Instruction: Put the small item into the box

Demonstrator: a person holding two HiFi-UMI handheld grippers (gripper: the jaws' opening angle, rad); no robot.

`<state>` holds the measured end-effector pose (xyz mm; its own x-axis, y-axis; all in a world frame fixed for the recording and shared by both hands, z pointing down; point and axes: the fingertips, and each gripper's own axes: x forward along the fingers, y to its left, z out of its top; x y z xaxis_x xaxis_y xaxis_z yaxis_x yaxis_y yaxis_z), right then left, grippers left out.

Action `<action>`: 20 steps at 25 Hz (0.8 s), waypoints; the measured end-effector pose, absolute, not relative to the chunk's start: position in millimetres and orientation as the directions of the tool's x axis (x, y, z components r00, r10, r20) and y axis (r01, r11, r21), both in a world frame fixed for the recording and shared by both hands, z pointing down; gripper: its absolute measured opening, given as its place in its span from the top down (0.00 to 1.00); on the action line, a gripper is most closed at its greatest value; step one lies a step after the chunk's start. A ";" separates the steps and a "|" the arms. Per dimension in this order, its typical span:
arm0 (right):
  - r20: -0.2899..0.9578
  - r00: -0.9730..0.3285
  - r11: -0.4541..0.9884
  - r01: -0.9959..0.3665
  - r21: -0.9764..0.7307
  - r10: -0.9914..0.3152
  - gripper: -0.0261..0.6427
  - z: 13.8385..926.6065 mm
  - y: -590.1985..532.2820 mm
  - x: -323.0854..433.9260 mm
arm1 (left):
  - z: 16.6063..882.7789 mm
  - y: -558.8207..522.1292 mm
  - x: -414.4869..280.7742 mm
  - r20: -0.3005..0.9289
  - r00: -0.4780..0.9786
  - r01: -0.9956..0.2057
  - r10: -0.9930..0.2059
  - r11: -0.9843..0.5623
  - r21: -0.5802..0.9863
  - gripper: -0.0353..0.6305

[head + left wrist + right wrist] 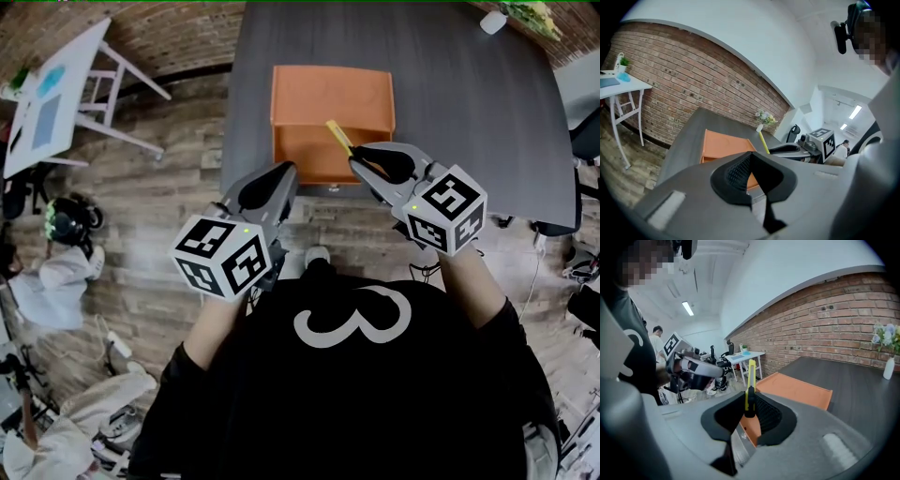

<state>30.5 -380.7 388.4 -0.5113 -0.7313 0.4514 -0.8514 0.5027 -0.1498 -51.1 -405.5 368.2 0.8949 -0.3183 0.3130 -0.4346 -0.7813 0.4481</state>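
An orange box (pixel 330 97) stands open on the dark table (pixel 469 122), near its front edge; it also shows in the left gripper view (pixel 723 145) and in the right gripper view (pixel 799 390). My right gripper (pixel 362 161) is shut on a slim yellow cutter-like item (pixel 337 137), which sticks out over the box's open front part. In the right gripper view the yellow item (pixel 751 376) stands up between the pads. My left gripper (pixel 280 174) hovers at the table's front edge, left of the box, its jaws together with nothing in them.
A small white vase with flowers (pixel 506 15) stands at the table's far right corner. A white side table (pixel 56 89) is on the wooden floor at the left. A person (pixel 56 262) is low at the left. An office chair (pixel 586 136) is at the right.
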 end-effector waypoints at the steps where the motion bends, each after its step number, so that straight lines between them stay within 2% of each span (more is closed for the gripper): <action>1: 0.467 -0.507 0.507 -0.851 -0.138 -0.724 0.86 393.5 -383.6 29.2 | 370.4 -408.5 -52.4 0.316 0.894 -0.435 -0.317 -0.780 0.450 0.93; 9: 0.596 -0.444 0.539 -0.842 -0.022 -0.669 0.86 438.3 -402.6 24.1 | 387.5 -429.1 -62.4 0.339 0.890 -0.440 -0.305 -0.771 0.460 0.93; 20: 0.790 -0.266 0.597 -0.788 0.151 -0.552 0.86 503.3 -405.9 29.7 | 400.0 -440.5 -69.3 0.358 0.884 -0.448 -0.299 -0.760 0.470 0.93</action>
<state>29.7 -405.9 503.3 -0.2665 -0.5516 0.7904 -0.7877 0.5973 0.1513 -69.3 -440.5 400.0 0.8844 -0.2994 0.3580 -0.4479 -0.7603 0.4705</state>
